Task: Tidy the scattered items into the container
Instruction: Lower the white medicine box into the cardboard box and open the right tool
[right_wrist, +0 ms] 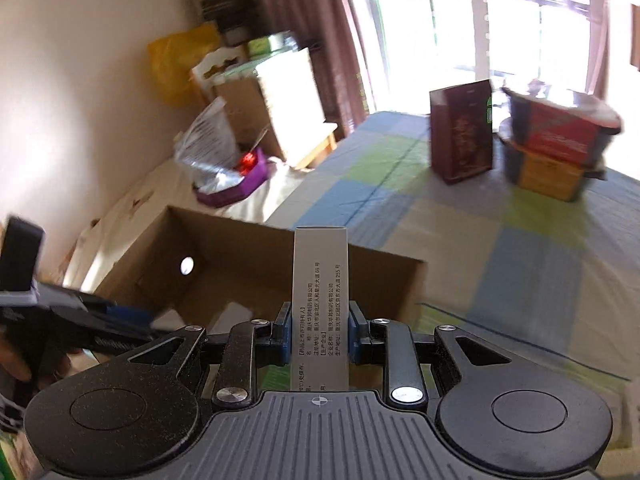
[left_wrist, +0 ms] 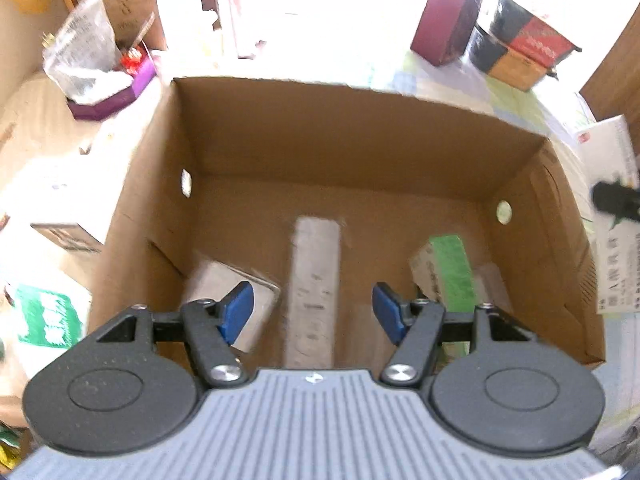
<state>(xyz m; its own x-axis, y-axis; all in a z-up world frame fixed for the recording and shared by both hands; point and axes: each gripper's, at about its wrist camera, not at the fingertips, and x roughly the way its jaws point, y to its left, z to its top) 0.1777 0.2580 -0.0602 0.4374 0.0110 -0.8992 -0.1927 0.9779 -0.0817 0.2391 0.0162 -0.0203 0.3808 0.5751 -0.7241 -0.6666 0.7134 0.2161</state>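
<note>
Cardboard box (left_wrist: 352, 152) already holds three packets, the left hand-held gripper (left_wrist: 313, 312) gapes empty above it, the right hand-held gripper (right_wrist: 319, 336) clamps a white carton (right_wrist: 320, 288), others remain outside.

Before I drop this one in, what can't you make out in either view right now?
- Left wrist view: print on the long grey box and the green-topped box inside the brown cardboard box is motion-blurred.
- Left wrist view: the open left gripper hides the cardboard box's near floor.
- Right wrist view: the white printed carton clamped in the right gripper hides its own lower end.
</note>
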